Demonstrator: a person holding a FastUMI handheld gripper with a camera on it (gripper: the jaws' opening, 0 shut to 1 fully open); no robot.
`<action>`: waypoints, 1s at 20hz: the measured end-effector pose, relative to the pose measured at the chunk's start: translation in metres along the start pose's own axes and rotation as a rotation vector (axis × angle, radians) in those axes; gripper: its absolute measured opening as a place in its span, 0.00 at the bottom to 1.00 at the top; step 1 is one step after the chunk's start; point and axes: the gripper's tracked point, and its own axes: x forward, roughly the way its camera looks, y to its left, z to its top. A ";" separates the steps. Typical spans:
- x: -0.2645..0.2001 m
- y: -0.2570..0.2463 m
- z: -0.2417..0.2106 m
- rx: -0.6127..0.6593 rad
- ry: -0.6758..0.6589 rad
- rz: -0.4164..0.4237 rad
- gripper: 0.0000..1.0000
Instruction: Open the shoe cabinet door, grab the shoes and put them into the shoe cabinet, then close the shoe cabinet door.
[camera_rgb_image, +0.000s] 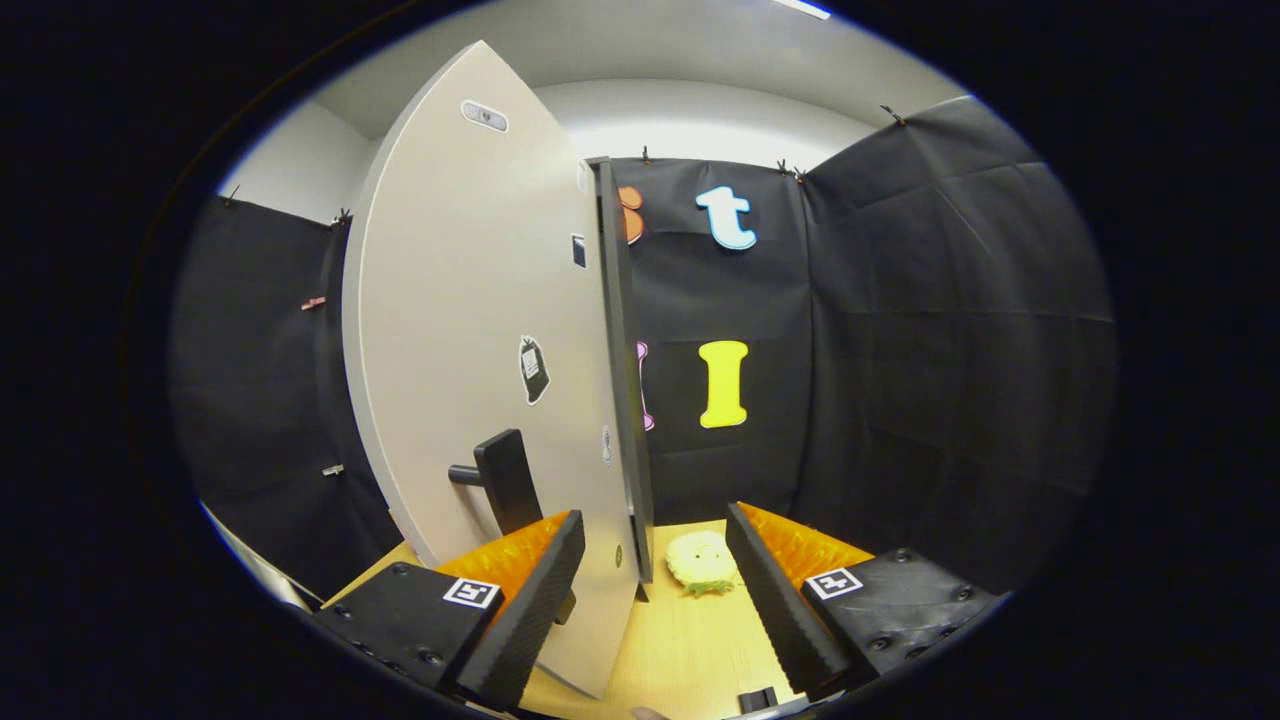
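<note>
Spread fingers of the gripper (655, 590) straddle the door (480, 330) edge beside its handle (505, 480), clamping nothing, apparently positioned to swing it.

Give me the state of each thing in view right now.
cabinet door: swung open, its free edge between the fingers.
door handle: untouched, just beyond one finger.
gripper: open, fingers straddling the door edge, not pressing on it.
shoe: lying on the wooden surface beyond the fingers, not grabbed.
</note>
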 end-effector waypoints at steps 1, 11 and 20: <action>0.003 0.013 -0.001 -0.001 0.002 0.007 0.95; 0.050 0.149 -0.030 0.017 0.051 0.148 0.95; 0.070 0.216 -0.043 -0.006 0.052 0.203 1.00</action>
